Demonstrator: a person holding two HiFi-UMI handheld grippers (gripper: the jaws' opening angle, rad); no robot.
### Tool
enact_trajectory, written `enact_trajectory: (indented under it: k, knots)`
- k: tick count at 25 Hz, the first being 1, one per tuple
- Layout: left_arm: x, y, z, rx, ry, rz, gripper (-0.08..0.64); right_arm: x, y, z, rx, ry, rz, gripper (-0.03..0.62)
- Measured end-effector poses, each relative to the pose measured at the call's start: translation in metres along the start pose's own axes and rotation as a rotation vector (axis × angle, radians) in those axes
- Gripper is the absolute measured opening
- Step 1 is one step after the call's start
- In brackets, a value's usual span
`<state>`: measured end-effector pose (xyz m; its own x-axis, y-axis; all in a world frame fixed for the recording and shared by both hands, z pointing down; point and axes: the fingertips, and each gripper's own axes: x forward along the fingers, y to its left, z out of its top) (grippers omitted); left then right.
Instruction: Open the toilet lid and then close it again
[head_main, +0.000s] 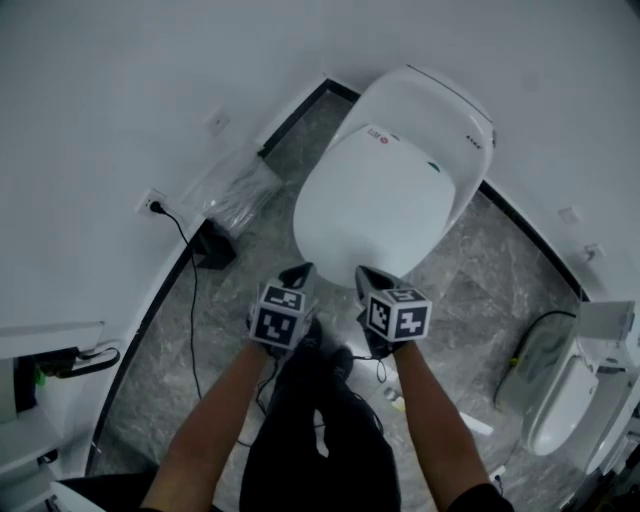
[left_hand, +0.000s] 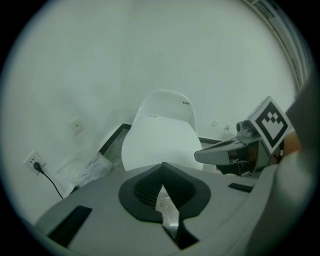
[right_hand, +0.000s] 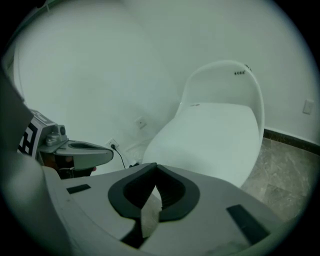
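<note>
Two in view: left gripper (head_main: 298, 272) and right gripper (head_main: 368, 275), jaws together, nothing held. Hover side by side at toilet's (head_main: 445, 110) front edge. Lid (head_main: 385, 200) down flat, apparently untouched.

A small red mark (head_main: 375, 131) is showing on the toilet lid (head_main: 385, 195) near its hinge end, too small to read. A short line of dark print (head_main: 472, 141) is sitting on the toilet body (head_main: 450, 100) behind it, also illegible. Black-and-white square markers (head_main: 398, 318) are facing up on the cubes of the left gripper (head_main: 300, 272) and right gripper (head_main: 366, 274), carrying no letters
</note>
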<state>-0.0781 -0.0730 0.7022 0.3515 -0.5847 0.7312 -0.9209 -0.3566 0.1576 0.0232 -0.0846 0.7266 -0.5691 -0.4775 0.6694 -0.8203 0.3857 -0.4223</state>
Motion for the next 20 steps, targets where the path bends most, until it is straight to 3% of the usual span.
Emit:
enact_trajectory:
  k: [11, 16, 20]
  knots:
    - [-0.094, -0.022, 0.127, 0.083, -0.207, -0.025, 0.006, -0.12, 0.078, 0.127, -0.083, -0.314, 0.035, 0.011]
    - [-0.146, -0.029, 0.181, 0.097, -0.31, -0.084, 0.006, -0.168, 0.116, 0.166, -0.125, -0.423, 0.012, 0.009]
    - [-0.185, -0.035, 0.202, 0.14, -0.364, -0.134, 0.006, -0.203, 0.15, 0.182, -0.183, -0.488, -0.026, 0.009]
